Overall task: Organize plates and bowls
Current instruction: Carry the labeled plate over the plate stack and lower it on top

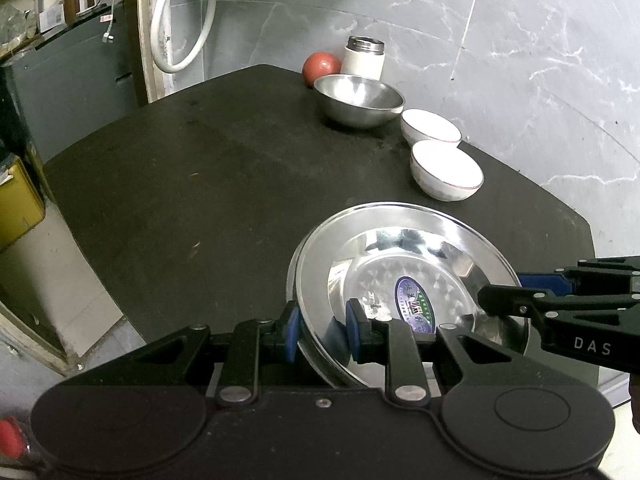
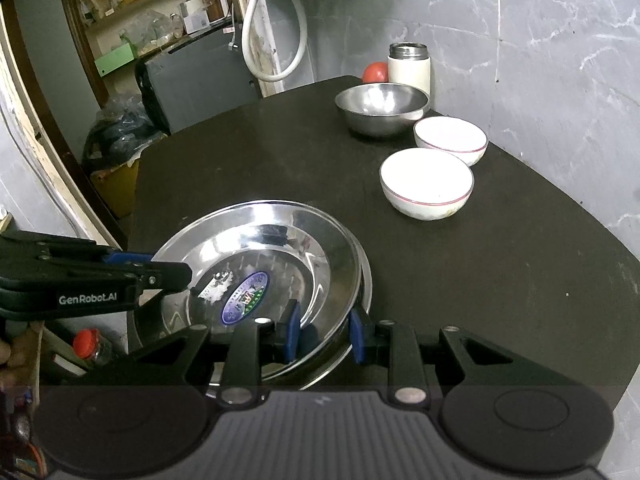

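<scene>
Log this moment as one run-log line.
left gripper: shut on steel plate rim | right gripper: shut on same plate, opposite rim | steel bowl, two white bowls: untouched on table

A home kitchen corner: grey marble-look wall (image 2: 540, 60), cluttered shelves (image 2: 132, 4), bowls on a black table (image 2: 248, 152)

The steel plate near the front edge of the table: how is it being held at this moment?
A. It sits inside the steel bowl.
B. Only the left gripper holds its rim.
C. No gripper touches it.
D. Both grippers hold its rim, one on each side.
D: the left gripper has its blue pads on either side of the steel plate rim, and the right gripper clamps the opposite rim.
</scene>
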The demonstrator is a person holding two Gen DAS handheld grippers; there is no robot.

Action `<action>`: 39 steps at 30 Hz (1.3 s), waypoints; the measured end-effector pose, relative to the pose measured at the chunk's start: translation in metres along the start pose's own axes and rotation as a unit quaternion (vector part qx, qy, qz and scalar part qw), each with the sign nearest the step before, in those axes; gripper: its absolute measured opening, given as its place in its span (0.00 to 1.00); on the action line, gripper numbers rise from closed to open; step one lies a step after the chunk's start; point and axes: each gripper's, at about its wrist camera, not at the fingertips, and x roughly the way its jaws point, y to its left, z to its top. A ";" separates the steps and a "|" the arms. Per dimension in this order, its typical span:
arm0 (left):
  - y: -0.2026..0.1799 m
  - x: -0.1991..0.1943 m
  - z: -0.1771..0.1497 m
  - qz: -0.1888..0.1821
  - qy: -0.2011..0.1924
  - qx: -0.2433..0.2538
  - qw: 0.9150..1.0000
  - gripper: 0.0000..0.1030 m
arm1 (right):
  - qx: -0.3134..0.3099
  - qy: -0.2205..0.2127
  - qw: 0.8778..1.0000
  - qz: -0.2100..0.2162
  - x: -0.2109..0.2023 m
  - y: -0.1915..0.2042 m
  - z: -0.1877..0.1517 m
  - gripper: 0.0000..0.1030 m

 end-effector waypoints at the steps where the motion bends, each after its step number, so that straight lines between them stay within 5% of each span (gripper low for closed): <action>1: 0.000 0.000 0.000 0.001 -0.001 0.001 1.000 0.26 | 0.000 0.001 1.000 0.000 0.001 0.000 0.001 0.29; 39: -0.007 0.003 -0.001 0.019 -0.004 0.020 1.000 0.27 | -0.019 -0.003 1.000 -0.016 0.003 0.006 -0.003 0.34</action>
